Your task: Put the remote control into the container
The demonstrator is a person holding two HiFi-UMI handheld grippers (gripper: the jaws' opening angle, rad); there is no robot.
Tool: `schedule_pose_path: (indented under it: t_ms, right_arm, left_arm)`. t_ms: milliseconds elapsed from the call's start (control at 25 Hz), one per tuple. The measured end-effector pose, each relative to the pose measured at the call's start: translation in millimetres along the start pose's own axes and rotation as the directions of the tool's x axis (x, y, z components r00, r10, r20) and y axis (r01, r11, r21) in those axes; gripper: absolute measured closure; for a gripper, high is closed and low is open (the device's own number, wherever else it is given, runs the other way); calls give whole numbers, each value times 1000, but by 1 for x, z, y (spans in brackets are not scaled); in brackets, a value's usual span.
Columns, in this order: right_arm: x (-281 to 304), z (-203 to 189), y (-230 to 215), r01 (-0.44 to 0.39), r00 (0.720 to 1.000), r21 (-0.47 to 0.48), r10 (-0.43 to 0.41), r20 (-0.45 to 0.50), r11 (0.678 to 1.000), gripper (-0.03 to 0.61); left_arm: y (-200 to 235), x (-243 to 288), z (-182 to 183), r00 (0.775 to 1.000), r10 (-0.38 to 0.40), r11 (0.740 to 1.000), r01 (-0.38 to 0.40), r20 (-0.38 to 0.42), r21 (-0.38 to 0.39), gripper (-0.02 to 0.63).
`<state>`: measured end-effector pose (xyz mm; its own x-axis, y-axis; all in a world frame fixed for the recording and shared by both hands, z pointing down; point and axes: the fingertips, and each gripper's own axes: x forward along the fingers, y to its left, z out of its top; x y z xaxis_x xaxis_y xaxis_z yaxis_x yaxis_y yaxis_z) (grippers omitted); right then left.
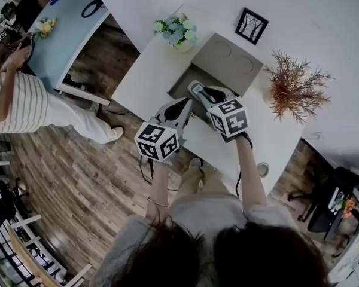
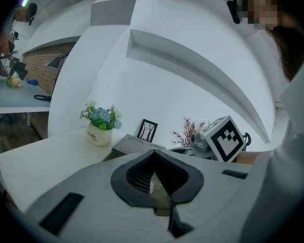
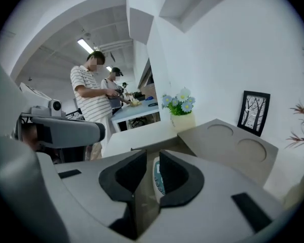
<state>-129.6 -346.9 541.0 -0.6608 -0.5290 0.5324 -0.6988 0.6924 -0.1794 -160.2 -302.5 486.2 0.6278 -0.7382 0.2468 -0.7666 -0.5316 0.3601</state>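
Observation:
A pale remote control with small buttons stands on edge between the jaws of my right gripper, above the open grey container on the white table. The right gripper view shows the remote control pinched in the narrow gap of the right gripper. The container's lid, with two round recesses, lies folded back. My left gripper hovers just left of the right one, its tips touching and nothing in them. In its own view the left gripper points at the container.
A pot of blue and white flowers stands behind the container, a framed picture leans on the wall, and a dried orange plant sits at the right. A person in a striped shirt stands by a blue table to the left.

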Motion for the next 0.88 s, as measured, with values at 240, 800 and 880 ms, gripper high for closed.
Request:
schedule_pose_path:
  t_ms: [240, 800, 880]
  right_arm:
    - [-41, 30, 15, -8, 985, 40, 1, 170, 999, 566]
    - [-120, 72, 33, 16, 922, 11, -19, 387, 1000, 580]
    - [-131, 79, 39, 15, 909, -1, -13, 418, 1000, 580]
  left_arm:
    - [-25, -7, 14, 999, -34, 999, 33, 26, 43, 611]
    - [-79, -25, 54, 987, -136, 980, 121, 87, 160, 611]
    - [-89, -31, 60, 983, -153, 975, 133, 103, 179, 611]
